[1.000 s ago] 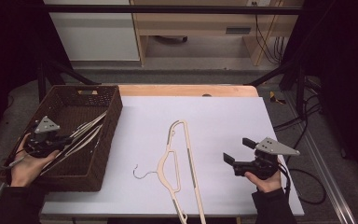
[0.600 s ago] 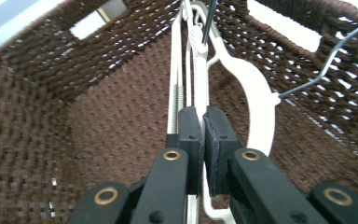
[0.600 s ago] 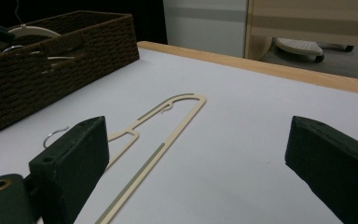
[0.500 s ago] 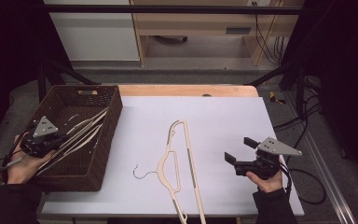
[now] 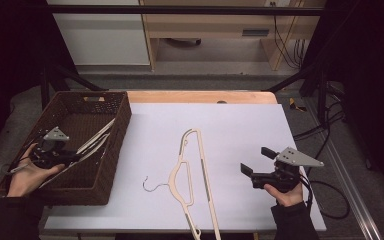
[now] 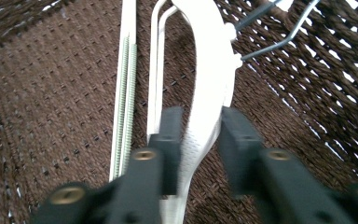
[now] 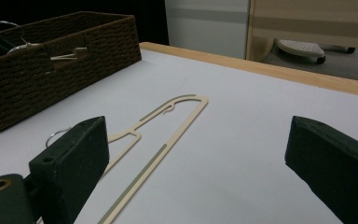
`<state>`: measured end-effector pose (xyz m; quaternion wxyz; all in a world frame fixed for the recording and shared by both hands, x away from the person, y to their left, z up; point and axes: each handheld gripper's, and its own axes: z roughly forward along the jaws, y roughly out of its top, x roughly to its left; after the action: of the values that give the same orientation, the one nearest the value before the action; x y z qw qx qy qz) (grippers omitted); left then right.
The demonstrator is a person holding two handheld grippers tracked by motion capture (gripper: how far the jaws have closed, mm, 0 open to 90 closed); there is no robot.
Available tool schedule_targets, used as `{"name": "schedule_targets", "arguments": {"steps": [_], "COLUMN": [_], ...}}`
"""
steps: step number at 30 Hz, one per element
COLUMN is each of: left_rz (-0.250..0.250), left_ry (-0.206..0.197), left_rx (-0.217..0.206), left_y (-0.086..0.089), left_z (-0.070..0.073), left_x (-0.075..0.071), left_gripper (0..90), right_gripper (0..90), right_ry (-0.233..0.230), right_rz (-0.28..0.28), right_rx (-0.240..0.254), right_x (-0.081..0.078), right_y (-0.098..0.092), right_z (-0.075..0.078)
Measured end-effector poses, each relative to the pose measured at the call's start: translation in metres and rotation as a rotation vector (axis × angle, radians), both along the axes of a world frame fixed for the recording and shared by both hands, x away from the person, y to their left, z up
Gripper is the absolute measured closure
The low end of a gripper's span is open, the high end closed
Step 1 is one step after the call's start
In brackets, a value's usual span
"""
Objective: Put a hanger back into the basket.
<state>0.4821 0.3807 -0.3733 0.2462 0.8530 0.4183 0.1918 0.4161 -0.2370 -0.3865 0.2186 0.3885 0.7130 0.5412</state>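
Opening left gripper (image 6: pixel 198 140) jaws now flank basket's hanger (image 6: pixel 209 84).

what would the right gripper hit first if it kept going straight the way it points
Probably the cream hanger lying flat on the white table; the right gripper, jaws open and empty, aims low across it. The brown basket sits farther off, though depth is unclear.

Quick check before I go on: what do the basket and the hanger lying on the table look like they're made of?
The basket looks like dark brown woven wicker or a rattan-like fibre, matte: the braided strands show on its walls. The hanger on the table looks like flat cream plastic or painted wood, smooth, with a thin metal wire hook. Which of the two the look leaves open.
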Motion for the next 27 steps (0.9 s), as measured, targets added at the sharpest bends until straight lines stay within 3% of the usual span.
{"name": "schedule_targets", "arguments": {"steps": [2, 5, 7, 8, 11, 15, 19, 27], "left_rz": [-0.013, 0.001, 0.038, 0.041, 0.028, -0.001, -0.007, -0.048], "left_ry": [-0.025, -0.126, -0.218, -0.238, -0.328, -0.415, -0.474, -0.482], "left_rx": [-0.031, -0.109, -0.189, -0.217, -0.309, -0.405, -0.448, -0.528], "left_y": [0.001, 0.005, 0.01, 0.011, 0.015, 0.012, -0.001, -0.045], "left_z": [0.004, 0.018, 0.03, 0.035, 0.052, 0.067, 0.07, 0.056], "left_x": [-0.004, -0.013, -0.022, -0.025, -0.039, -0.057, -0.072, -0.079], "left_gripper": [56.4, 48.4, 43.9, 41.6, 34.9, 22.6, 11.5, 5.3], "right_gripper": [6.6, 6.7, 6.8, 6.7, 6.8, 6.9, 6.8, 6.6], "right_ry": [0.002, -0.001, 0.0, 0.002, -0.004, -0.007, -0.009, 0.005], "right_rz": [0.001, 0.007, 0.004, 0.009, 0.013, 0.018, 0.028, 0.047], "right_rx": [0.001, -0.002, -0.003, -0.003, -0.002, 0.003, 0.004, -0.01], "right_x": [0.0, 0.0, 0.0, 0.0, -0.001, -0.003, -0.004, -0.005], "right_y": [0.0, 0.001, 0.003, 0.004, 0.006, 0.012, 0.019, 0.031], "right_z": [0.0, 0.0, -0.001, 0.0, 0.001, 0.004, 0.006, 0.004]}}
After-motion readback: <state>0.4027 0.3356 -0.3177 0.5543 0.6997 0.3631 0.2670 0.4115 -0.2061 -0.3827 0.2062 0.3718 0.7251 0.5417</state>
